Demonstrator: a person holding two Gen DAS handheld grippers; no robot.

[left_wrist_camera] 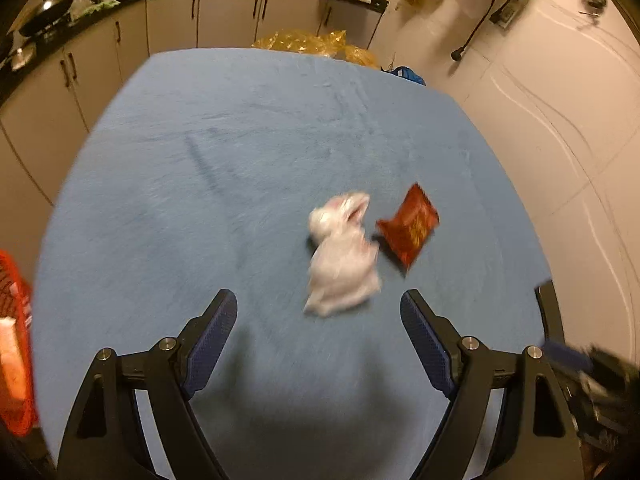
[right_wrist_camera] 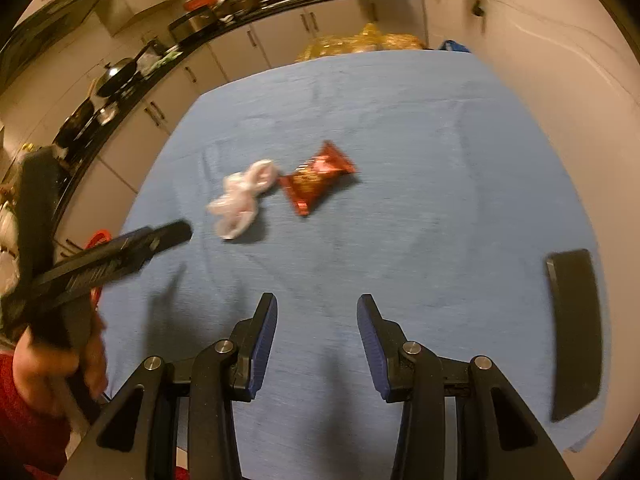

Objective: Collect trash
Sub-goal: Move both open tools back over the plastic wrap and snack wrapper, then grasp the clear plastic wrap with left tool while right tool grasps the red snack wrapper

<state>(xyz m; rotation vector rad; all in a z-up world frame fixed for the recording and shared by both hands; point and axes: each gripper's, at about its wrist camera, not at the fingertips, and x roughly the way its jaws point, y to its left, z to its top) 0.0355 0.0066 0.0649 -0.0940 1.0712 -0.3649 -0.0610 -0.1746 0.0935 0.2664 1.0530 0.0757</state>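
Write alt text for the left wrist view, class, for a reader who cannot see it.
A crumpled white plastic bag and a red snack packet lie side by side on a blue tablecloth, just beyond the left gripper, whose jaws stand open and empty. An orange basket sits at the left edge, with kitchen cabinets behind the table.

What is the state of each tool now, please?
Left tool: open, holding nothing, above the blue cloth.
Right tool: open, holding nothing.

Blue tablecloth (right_wrist_camera: pixel 420 140) mostly open. Obstacles mid-table: crumpled white plastic bag (right_wrist_camera: pixel 242 196) touching red snack packet (right_wrist_camera: pixel 316 178). Black phone-like slab (right_wrist_camera: pixel 574 332) near right edge; left side clear.
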